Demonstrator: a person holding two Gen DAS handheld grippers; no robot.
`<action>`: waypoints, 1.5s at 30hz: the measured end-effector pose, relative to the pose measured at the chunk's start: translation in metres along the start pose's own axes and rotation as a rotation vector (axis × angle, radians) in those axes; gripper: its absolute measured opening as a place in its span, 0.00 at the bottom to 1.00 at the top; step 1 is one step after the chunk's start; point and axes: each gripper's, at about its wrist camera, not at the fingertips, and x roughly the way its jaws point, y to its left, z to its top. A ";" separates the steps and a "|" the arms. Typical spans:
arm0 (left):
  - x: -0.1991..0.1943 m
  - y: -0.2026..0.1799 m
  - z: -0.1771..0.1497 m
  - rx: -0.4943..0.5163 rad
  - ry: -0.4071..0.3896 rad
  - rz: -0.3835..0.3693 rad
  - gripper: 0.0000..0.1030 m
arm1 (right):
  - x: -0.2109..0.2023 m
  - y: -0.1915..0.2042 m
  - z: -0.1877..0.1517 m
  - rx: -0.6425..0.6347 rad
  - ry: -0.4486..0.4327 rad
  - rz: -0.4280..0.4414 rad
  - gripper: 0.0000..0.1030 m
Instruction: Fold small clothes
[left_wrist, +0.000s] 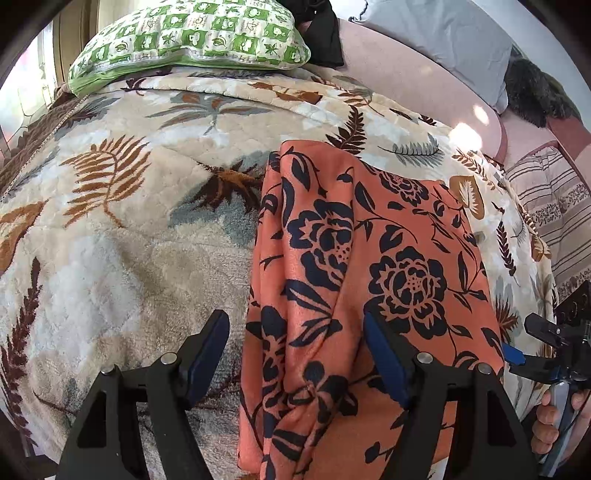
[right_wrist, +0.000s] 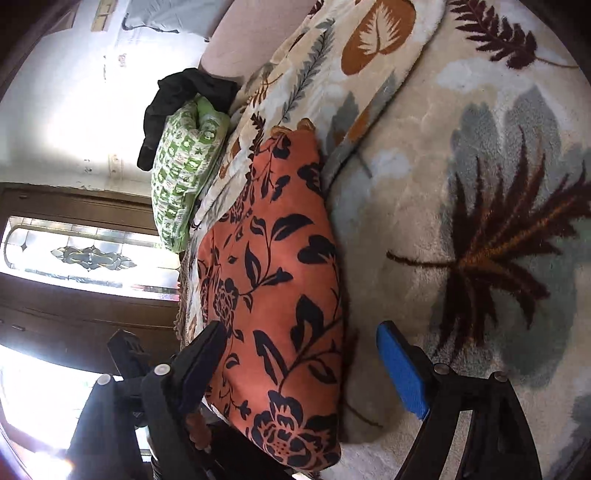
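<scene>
Left wrist view, far left: window (left_wrist: 33, 85) washed out by glare, detail lost. Green checked pillow (left_wrist: 192, 37) at the head of the bed, top edge cut off by the frame. Leaf-print fleece blanket (left_wrist: 122, 206) covering the bed — broad bare stretch left of the garment, open room there. Left claw (left_wrist: 295, 354) open, pads apart and pressing on nothing; left pad over bare blanket, right pad over the cloth. Orange floral garment (left_wrist: 369, 258) lying folded lengthwise on the blanket, right of centre; near end running under the claw and out of frame, so lower hem not visible. Left edge rumpled in a long fold, right edge straight. Black cloth (left_wrist: 325, 33) behind the pillow, mostly cut off. Right margin: right claw (left_wrist: 532, 343) seen only in part, with a hand (left_wrist: 550, 424) on its grip; striped bedding (left_wrist: 550, 206) beyond the blanket edge.

Right wrist view, horizon rolled: glazed door (right_wrist: 85, 254) at left, blown out. Right claw (right_wrist: 303, 350) open — dark finger (right_wrist: 207, 350) at the garment's (right_wrist: 273, 280) edge, blue pad (right_wrist: 402, 369) over bare blanket (right_wrist: 461, 184). Contact between finger and cloth not determinable.
</scene>
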 end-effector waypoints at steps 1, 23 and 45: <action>-0.002 -0.001 0.000 0.002 -0.005 0.000 0.73 | -0.001 0.002 -0.001 -0.005 0.000 0.003 0.83; 0.003 -0.041 0.001 0.143 -0.060 0.064 0.74 | 0.033 0.003 0.009 -0.006 0.040 -0.025 0.83; -0.001 0.038 0.019 -0.150 -0.062 -0.226 0.84 | 0.026 0.038 0.012 -0.156 -0.027 -0.100 0.76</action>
